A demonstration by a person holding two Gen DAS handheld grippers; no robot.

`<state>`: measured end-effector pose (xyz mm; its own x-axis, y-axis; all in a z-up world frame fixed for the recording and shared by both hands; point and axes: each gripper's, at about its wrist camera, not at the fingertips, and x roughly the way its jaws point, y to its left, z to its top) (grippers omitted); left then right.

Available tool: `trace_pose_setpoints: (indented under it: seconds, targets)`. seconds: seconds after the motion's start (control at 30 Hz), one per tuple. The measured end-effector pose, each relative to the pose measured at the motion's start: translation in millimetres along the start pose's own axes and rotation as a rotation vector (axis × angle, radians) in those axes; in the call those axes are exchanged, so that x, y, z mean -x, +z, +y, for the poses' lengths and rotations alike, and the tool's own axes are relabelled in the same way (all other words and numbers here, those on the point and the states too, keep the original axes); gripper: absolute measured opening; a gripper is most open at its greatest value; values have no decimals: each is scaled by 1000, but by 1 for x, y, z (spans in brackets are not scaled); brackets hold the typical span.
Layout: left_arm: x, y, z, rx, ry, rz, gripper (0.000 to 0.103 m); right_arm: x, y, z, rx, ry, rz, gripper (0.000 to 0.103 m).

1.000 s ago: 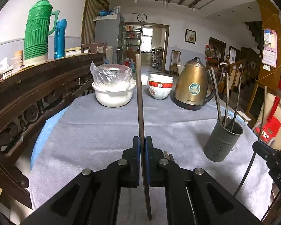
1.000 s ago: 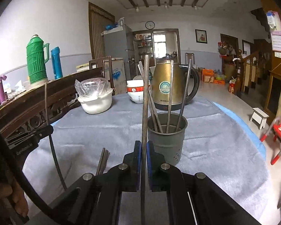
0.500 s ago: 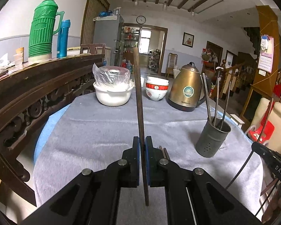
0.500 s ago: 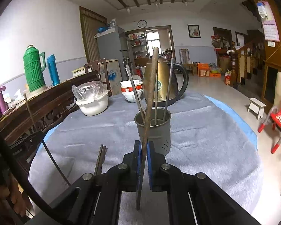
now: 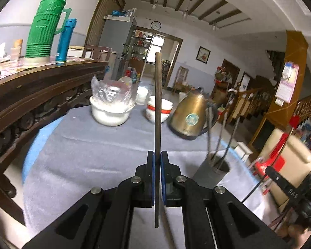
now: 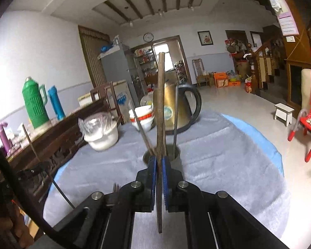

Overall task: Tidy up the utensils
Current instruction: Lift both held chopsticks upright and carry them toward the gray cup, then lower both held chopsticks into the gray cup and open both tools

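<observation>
My left gripper is shut on a dark wooden chopstick that stands upright above the grey tablecloth. My right gripper is shut on a second wooden chopstick, held upright just in front of and above the grey utensil holder. The holder stands to the right in the left wrist view with several metal chopsticks leaning in it. More chopsticks lie on the cloth to the left of my right gripper.
A gold kettle, stacked red-rimmed bowls and a white bowl with a plastic bag stand at the back of the round table. A dark wooden sideboard carries green and blue flasks at the left.
Both grippers have risen, and the table looks lower. My right gripper has moved up to the holder, which now sits just behind its tips. Both chopsticks stay clamped.
</observation>
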<state>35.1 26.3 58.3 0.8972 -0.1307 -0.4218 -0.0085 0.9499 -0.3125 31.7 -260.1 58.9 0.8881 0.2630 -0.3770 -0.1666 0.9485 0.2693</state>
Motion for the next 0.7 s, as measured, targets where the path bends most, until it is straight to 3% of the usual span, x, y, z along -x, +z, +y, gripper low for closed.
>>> trace_pose_setpoints:
  seconds: [0.23,0.43,0.7]
  targets:
    - [-14,34,-28,50,-111,-18,5,7,36,-11,-40,9,-94,6]
    - [-39,59,-62,47,-165,-46,5,-2,65,-17,-49,13,-155,6]
    - [-87,65,-97,17,-186,-10,5,-47,88,-16,-23,35,-148,7]
